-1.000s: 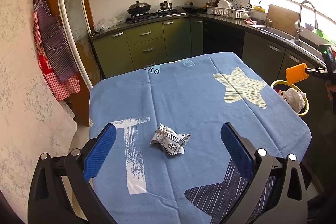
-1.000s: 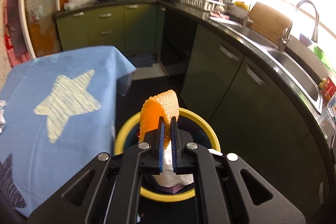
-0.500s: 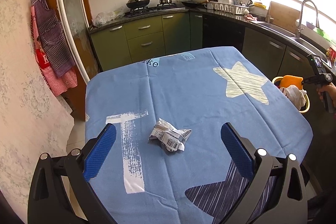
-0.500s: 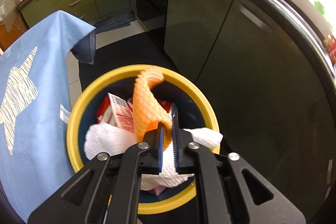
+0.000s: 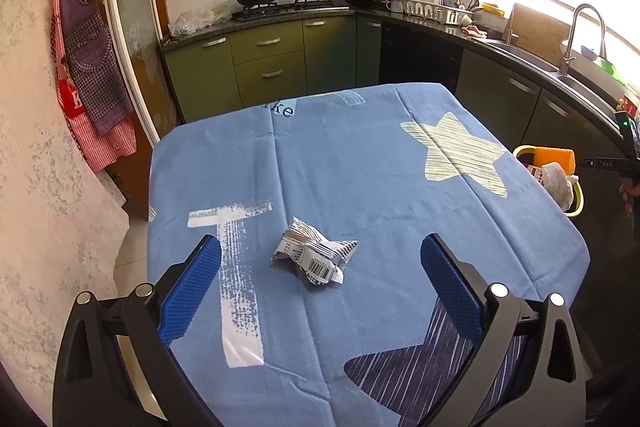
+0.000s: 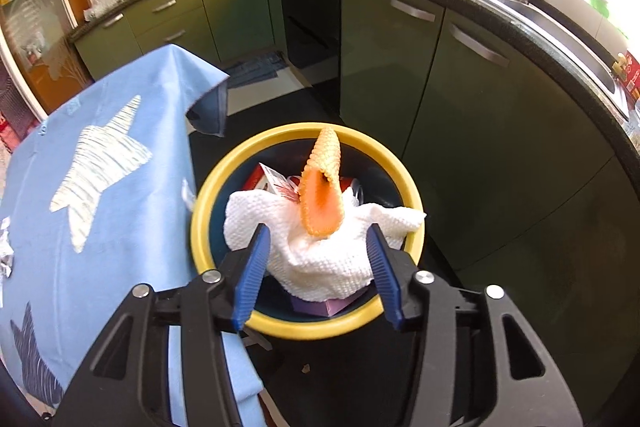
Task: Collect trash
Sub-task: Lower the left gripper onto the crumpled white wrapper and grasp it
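Kitchen scene, past tense. The table [image 5: 360, 163], draped in a blue star-print cloth, filled the middle of the room. At its three-o'clock edge stood the yellow-rimmed bin [image 6: 248, 163], already holding a white cloth [image 6: 320, 259] and a red carton [image 6: 276, 181]. Above the bin hung the right gripper [image 6: 318, 267]; its jaws had just been opening and now stood parted, pressing on nothing. The orange foam net [image 6: 324, 187] that they had pinched half a second before lay loose on the white cloth, its tip pointing to twelve o'clock. That piece probably counted as collected. The left gripper [image 5: 320, 275] waited spread wide over the table, empty. Between its fingers, at twelve o'clock from them, lay the crumpled wrapper [image 5: 314, 257], untouched on the cloth and likely the next piece to go.
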Motion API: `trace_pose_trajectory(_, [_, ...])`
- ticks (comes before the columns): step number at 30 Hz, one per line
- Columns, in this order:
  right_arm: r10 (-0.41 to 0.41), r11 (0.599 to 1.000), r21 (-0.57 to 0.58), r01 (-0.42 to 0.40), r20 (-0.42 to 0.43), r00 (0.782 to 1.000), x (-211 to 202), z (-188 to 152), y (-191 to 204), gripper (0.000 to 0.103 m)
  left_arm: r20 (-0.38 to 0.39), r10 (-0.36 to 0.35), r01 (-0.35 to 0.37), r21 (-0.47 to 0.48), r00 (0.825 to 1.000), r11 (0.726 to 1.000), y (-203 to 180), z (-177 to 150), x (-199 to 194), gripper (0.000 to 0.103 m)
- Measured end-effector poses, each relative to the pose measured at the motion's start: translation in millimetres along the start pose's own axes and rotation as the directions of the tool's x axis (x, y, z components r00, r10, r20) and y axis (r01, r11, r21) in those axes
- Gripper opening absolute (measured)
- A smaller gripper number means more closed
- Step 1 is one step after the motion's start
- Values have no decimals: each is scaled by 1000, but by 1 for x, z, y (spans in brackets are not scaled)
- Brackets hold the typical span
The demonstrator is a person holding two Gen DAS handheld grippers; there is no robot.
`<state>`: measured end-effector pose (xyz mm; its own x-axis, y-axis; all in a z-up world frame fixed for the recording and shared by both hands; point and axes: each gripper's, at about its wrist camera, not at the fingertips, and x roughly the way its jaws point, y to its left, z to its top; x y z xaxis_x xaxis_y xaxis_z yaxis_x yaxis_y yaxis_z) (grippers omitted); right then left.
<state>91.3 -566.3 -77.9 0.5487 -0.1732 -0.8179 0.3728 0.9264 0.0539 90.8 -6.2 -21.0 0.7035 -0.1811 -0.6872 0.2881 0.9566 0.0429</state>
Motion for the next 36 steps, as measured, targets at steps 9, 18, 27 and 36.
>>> trace_pose_trajectory(9, [45, 999, -10, -45, 57, 997, -33, -13, 10, 51, -85, -35, 31, -53, 996, 998, 11, -14, 29, 98])
trace_pose_trajectory(18, [131, 991, -55, -125, 117, 985, -68, -27, 34, 56, -170, -50, 40, -66, 984, 997, 22, -24, 80, 98])
trace_pose_trajectory(27, [187, 978, -120, -172, 120, 975, -76, -28, 62, 59, -294, -154, 40, -359, 943, 932, 36, -12, 146, 98])
trace_pose_trajectory(36, [273, 952, -178, -250, 117, 955, -69, -27, 75, 62, -416, -101, -120, -473, 904, 873, 37, -3, 170, 88])
